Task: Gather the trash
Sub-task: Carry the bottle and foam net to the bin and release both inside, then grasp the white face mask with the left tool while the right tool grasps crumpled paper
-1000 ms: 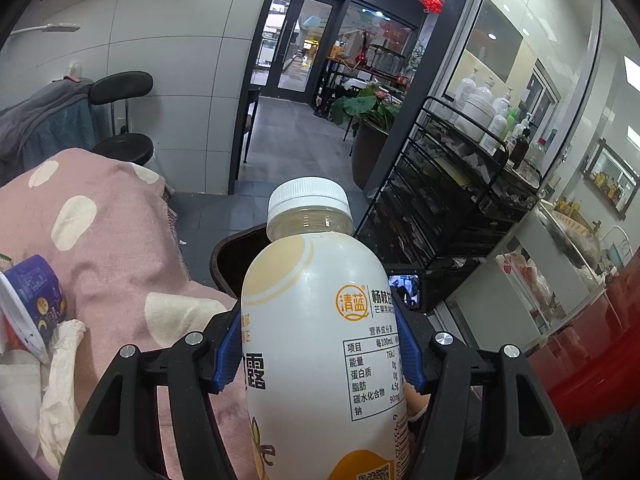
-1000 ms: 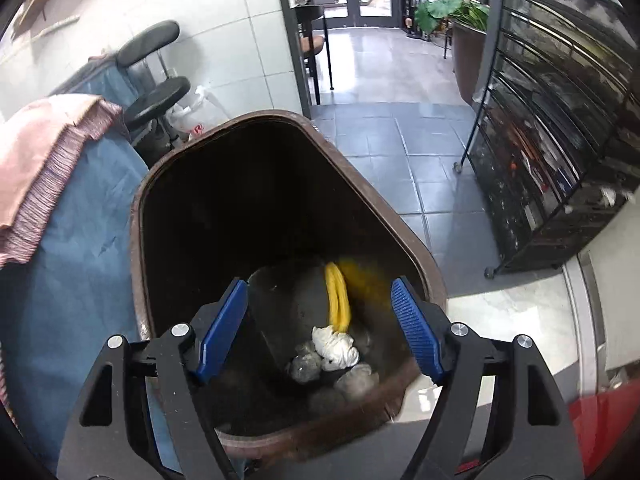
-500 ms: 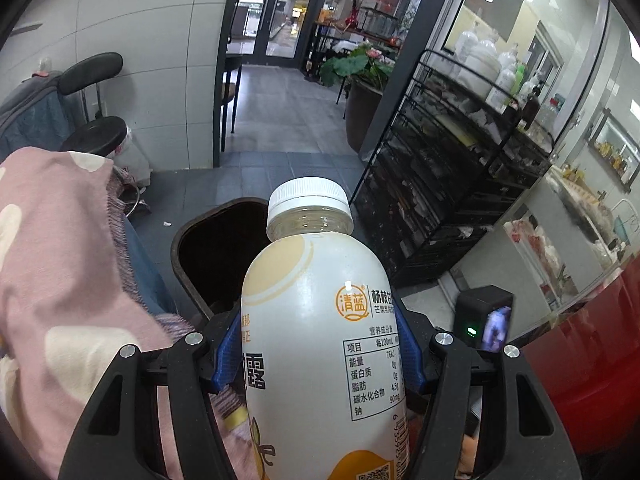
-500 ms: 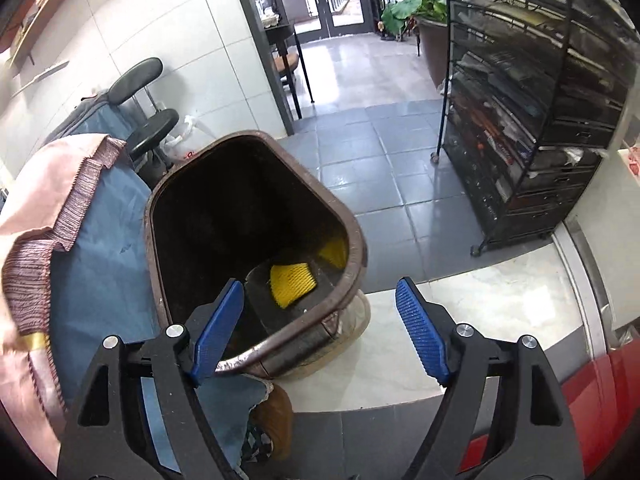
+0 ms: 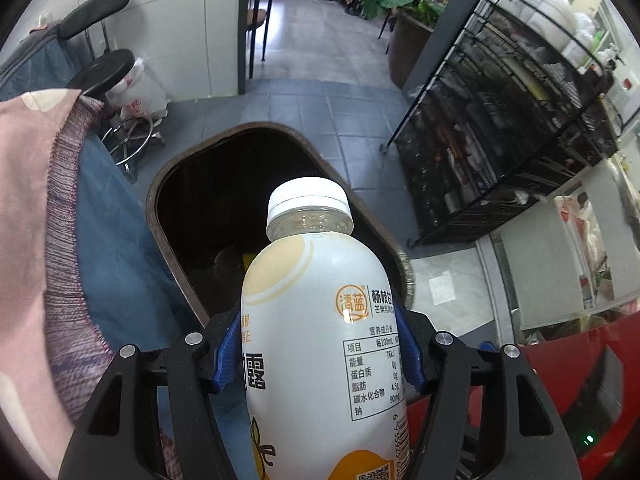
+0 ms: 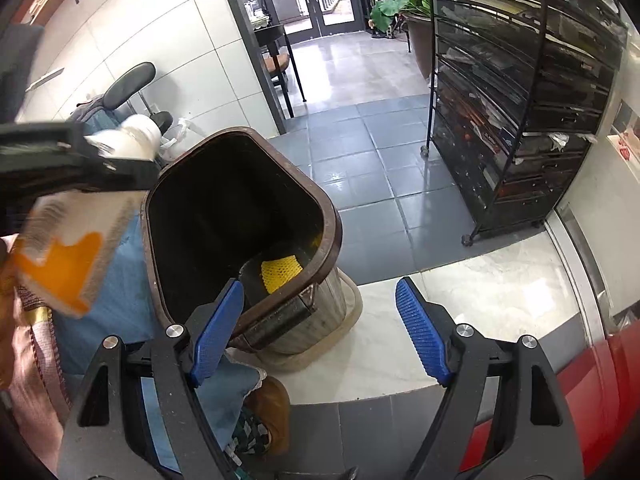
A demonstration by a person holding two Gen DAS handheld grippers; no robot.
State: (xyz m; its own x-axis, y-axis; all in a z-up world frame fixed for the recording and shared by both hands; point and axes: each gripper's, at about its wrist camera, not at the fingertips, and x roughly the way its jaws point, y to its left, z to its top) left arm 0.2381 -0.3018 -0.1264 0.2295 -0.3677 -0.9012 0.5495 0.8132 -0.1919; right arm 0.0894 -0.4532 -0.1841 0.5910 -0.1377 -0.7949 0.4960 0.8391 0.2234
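Nearest the viewer, the left gripper [image 5: 320, 356] has its fingers clamped on a white drink bottle [image 5: 320, 340], cap tilted toward the brown bin [image 5: 168, 172] beyond; best released squarely over its mouth. The right gripper [image 6: 320, 332] hangs empty, fingers apart.

Bottle [image 5: 320, 344]: glossy white plastic, printed label, ribbed cap. Bin [image 6: 240, 216]: smooth brown rim, dull brushed-metal base. Blanket [image 5: 36, 220]: pink knit cloth, rough hem. Floor [image 6: 360, 140]: grey matt tiles. Rack [image 6: 520, 100]: black wire metal.
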